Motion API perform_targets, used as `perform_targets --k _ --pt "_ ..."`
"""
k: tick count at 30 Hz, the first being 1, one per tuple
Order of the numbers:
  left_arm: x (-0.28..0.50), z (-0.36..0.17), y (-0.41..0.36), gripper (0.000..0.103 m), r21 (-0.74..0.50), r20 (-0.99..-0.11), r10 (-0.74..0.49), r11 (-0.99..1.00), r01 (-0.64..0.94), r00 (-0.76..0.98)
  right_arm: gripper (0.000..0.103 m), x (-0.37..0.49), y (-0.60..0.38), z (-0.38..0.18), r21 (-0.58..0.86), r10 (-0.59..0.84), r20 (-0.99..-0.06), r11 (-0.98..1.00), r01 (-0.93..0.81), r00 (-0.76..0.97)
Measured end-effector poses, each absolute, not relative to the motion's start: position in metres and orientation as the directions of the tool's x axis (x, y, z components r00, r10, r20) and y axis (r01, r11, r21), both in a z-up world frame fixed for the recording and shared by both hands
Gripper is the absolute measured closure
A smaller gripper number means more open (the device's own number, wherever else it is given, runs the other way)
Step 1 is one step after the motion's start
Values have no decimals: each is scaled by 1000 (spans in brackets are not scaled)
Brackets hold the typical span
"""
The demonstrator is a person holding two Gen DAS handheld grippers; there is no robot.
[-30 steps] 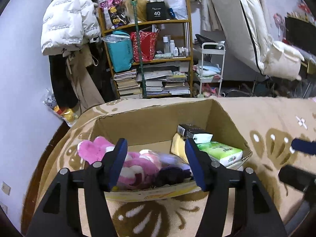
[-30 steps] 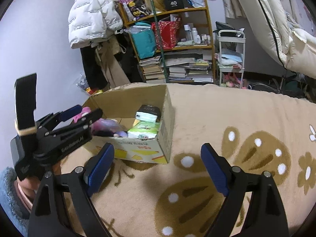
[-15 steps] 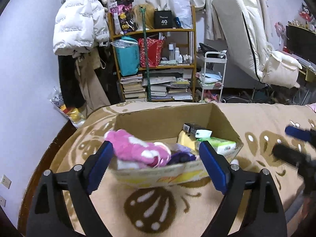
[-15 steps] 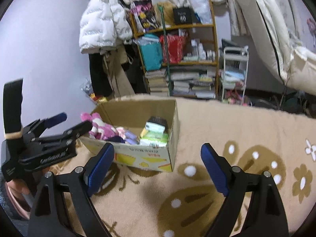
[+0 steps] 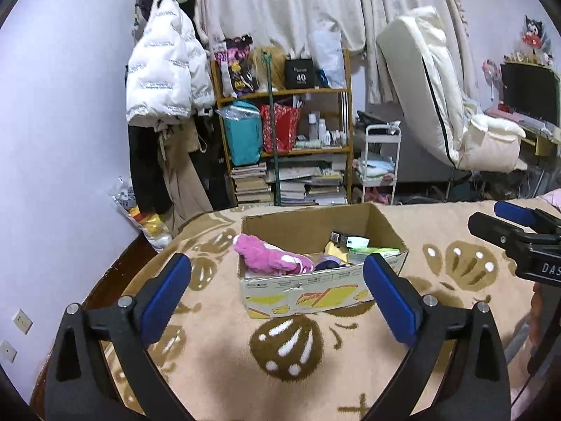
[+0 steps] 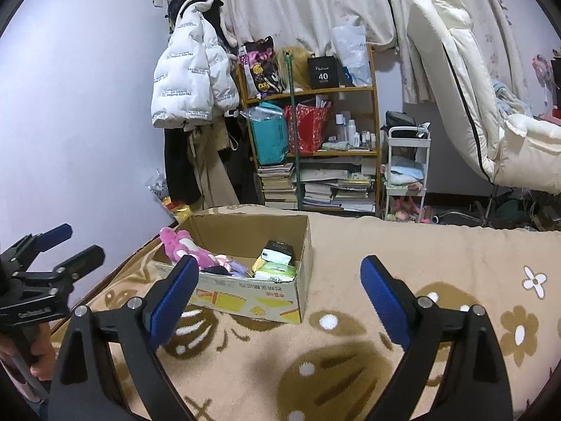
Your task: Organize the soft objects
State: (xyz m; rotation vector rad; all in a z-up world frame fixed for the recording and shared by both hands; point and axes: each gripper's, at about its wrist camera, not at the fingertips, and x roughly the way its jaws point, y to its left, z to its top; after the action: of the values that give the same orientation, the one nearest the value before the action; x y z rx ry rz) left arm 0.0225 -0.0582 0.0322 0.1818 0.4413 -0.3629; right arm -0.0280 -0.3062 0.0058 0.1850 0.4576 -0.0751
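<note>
A cardboard box (image 5: 308, 289) (image 6: 245, 298) stands on the beige flower-patterned blanket (image 5: 298, 351) (image 6: 350, 351). A pink plush toy (image 5: 270, 256) (image 6: 182, 245) lies in its left half beside a dark soft item (image 5: 328, 265). A green tissue pack (image 5: 371, 253) (image 6: 277, 271) and a black carton (image 5: 342, 236) fill the right half. My left gripper (image 5: 277, 280) hangs back from the box, its jaws opening wide with nothing held. My right gripper (image 6: 278, 282) is also back from the box, its jaws opening, empty. Each gripper shows at the edge of the other's view.
A wooden shelf (image 5: 284, 147) with books, bags and bottles stands behind the bed, next to a white trolley (image 5: 380, 161). A white puffer jacket (image 5: 168, 80) hangs on the left. A cream recliner (image 5: 455, 105) is at the right. The blanket's edge drops off at the left.
My left gripper let go of the pink plush, which now lies in the box; its jaws widened and it drew back and up. My right gripper also pulled back and rose.
</note>
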Motion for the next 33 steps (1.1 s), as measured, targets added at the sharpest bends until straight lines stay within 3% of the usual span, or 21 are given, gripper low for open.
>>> perform_targets --k 4,17,33 --pt "9 35 -50 4 97 -425 -292 926 364 857 0 -37 -305 9 161 -40 -434 980 121 900" --pt "-2 21 -40 2 101 -399 -237 949 299 886 0 -40 -307 5 160 -75 -423 975 156 903" --pt "27 -4 -49 2 121 -504 -202 946 300 840 0 -31 -306 -4 139 -87 -446 976 165 891"
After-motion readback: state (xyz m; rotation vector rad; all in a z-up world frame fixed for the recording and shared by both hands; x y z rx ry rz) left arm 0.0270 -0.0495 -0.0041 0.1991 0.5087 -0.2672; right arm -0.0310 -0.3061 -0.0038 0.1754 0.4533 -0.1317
